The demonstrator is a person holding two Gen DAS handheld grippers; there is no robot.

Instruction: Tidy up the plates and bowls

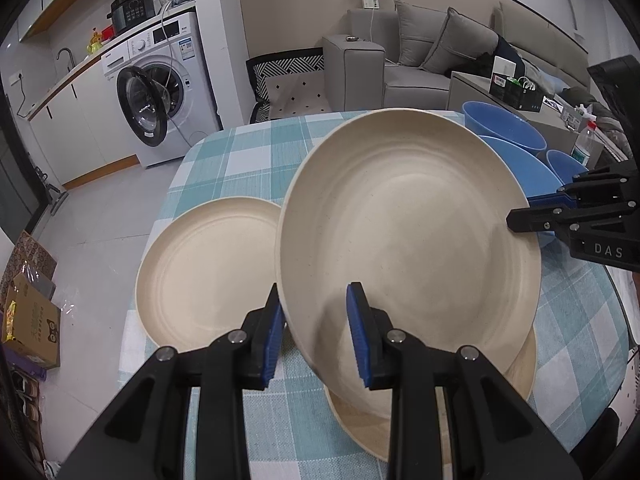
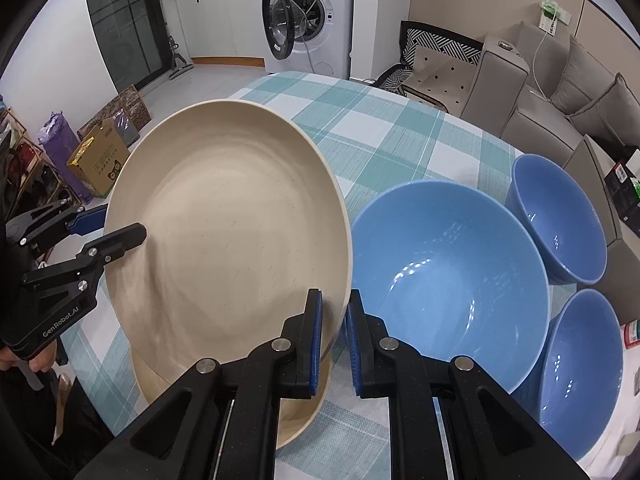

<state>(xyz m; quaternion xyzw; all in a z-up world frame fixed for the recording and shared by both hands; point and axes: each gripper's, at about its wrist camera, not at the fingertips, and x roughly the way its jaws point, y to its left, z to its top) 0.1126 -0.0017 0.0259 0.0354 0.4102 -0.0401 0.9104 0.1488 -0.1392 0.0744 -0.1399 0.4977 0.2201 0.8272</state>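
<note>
Even indoor light, glare on blue bowls [image 2: 448, 276], fisheye-warped dark corners.

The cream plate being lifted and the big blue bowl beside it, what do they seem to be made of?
Cream plate: matte, finely speckled surface with no shine, probably wheat-straw or bamboo-fibre plastic rather than ceramic. Big blue bowl: smooth and glossy, with bright light reflections inside; glazed ceramic or glossy plastic, and the look alone cannot settle which.

Both grippers, left [image 1: 316, 332] and right [image 2: 334, 340], are black with blue pads [image 1: 358, 332], silver screws, and white lettering.
</note>
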